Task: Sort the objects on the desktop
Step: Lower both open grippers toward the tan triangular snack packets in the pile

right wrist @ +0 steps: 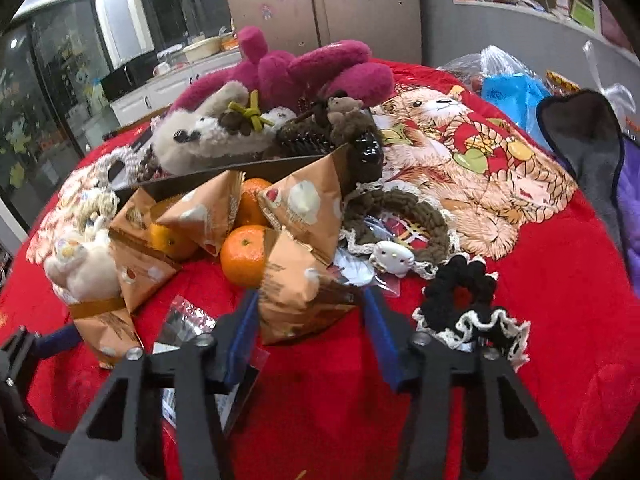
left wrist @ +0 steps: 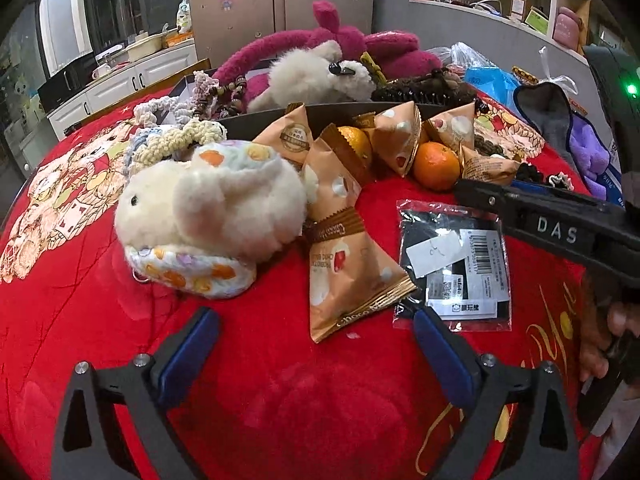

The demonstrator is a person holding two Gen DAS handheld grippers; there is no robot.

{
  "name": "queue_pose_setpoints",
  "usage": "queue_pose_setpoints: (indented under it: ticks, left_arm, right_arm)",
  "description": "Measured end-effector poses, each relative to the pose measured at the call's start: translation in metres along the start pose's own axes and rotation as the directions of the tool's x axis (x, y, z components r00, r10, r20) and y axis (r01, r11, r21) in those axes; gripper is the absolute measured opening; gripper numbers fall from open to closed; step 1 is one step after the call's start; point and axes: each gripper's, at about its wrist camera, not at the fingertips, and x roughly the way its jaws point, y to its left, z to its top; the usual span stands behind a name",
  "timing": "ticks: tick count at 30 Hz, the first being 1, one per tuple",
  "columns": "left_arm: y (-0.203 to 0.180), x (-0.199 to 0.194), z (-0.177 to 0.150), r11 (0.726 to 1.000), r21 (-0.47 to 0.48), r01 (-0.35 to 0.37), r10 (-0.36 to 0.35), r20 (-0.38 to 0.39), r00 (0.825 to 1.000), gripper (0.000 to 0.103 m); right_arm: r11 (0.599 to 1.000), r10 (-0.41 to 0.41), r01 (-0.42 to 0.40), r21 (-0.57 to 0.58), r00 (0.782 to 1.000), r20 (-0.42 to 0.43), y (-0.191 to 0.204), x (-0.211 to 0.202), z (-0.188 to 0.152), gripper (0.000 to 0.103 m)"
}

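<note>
Right gripper point(right wrist: 308, 320) around a snack packet point(right wrist: 296, 304), left gripper point(left wrist: 316, 344) waiting wide.

The orange snack packet lay on the red cloth point(right wrist: 520, 360) over the bench, right between the right gripper's blue fingers point(right wrist: 240, 332), just in front of a tangerine point(right wrist: 244, 256); whether the pads truly pressed it, I could not tell. A black crochet scrunchie point(right wrist: 468, 308) sat just beside the right-hand finger. Over on the left, the fingers were spread apart above bare cloth, nothing between them, with another packet point(left wrist: 348, 280) just ahead and a white plush rabbit point(left wrist: 208, 212) beyond.
</note>
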Motion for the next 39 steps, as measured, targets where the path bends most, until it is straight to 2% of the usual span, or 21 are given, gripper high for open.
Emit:
queue_pose_setpoints:
  ticks: [2,4,5,7,9,14,16,23,26,27,29,30,34,39]
  left_arm:
    - [0.001,-0.003,0.0,1.0,-0.004,-0.008,0.008,0.019,1.0,0.078]
    - [0.001,-0.007,0.0,1.0,-0.004,0.003,-0.003,0.027,1.0,0.053]
    - [0.002,-0.008,-0.001,1.0,-0.009,0.022,-0.022,0.029,0.999,0.047]
    - [0.001,-0.012,-0.001,1.0,-0.004,0.019,-0.019,0.038,0.999,0.018]
    - [0.0,-0.016,-0.002,1.0,0.001,0.021,-0.021,0.051,0.998,0.012]
    - [0.001,-0.029,-0.002,0.998,-0.001,0.055,-0.055,0.09,0.994,0.011]
    - [0.002,-0.032,-0.002,0.998,-0.002,0.061,-0.061,0.102,0.993,0.007]
    - [0.005,-0.03,-0.002,0.996,-0.018,0.087,-0.085,0.088,0.992,0.004]
    - [0.008,-0.029,-0.001,0.99,-0.039,0.135,-0.131,0.087,0.988,0.004]
    - [0.008,-0.032,-0.001,0.99,-0.043,0.133,-0.128,0.1,0.987,0.005]
    - [0.005,-0.035,-0.001,0.99,-0.034,0.135,-0.131,0.11,0.985,0.029]
    - [0.004,-0.037,-0.001,0.989,-0.032,0.145,-0.141,0.117,0.983,0.05]
    - [-0.001,-0.044,0.0,0.987,-0.008,0.16,-0.156,0.167,0.974,0.058]
    - [-0.003,-0.024,0.004,0.993,-0.012,0.118,-0.116,0.109,0.987,0.058]
  right_arm:
    - [1.0,-0.019,0.02,-0.023,1.0,0.01,0.004,-0.002,-0.001,0.044]
    - [0.999,-0.02,0.02,-0.032,1.0,0.017,0.005,-0.004,-0.001,0.042]
    - [0.999,-0.02,0.02,-0.029,1.0,0.022,0.004,-0.005,-0.001,0.041]
    - [1.0,-0.019,0.02,-0.023,0.999,0.038,0.003,-0.009,0.0,0.04]
    - [1.0,-0.013,0.014,-0.018,0.999,0.051,0.002,-0.013,0.001,0.04]
    - [1.0,0.009,-0.008,-0.014,0.995,0.099,0.0,-0.024,0.004,0.04]
    - [1.0,0.019,-0.017,-0.017,0.995,0.098,0.002,-0.025,0.005,0.04]
    - [0.999,0.013,-0.01,-0.036,0.995,0.098,0.005,-0.024,0.003,0.04]
    - [0.999,0.019,-0.015,-0.039,0.995,0.095,0.006,-0.024,0.003,0.04]
    - [0.999,0.017,-0.014,-0.039,0.995,0.094,0.006,-0.023,0.003,0.04]
    - [0.999,0.018,-0.014,-0.041,0.996,0.091,0.006,-0.023,0.003,0.04]
    - [0.999,0.023,-0.019,-0.041,0.996,0.091,0.006,-0.023,0.003,0.04]
    - [0.999,0.028,-0.024,-0.043,0.995,0.093,0.007,-0.024,0.003,0.04]
    - [0.998,0.041,-0.037,-0.044,0.994,0.097,0.007,-0.026,0.003,0.04]
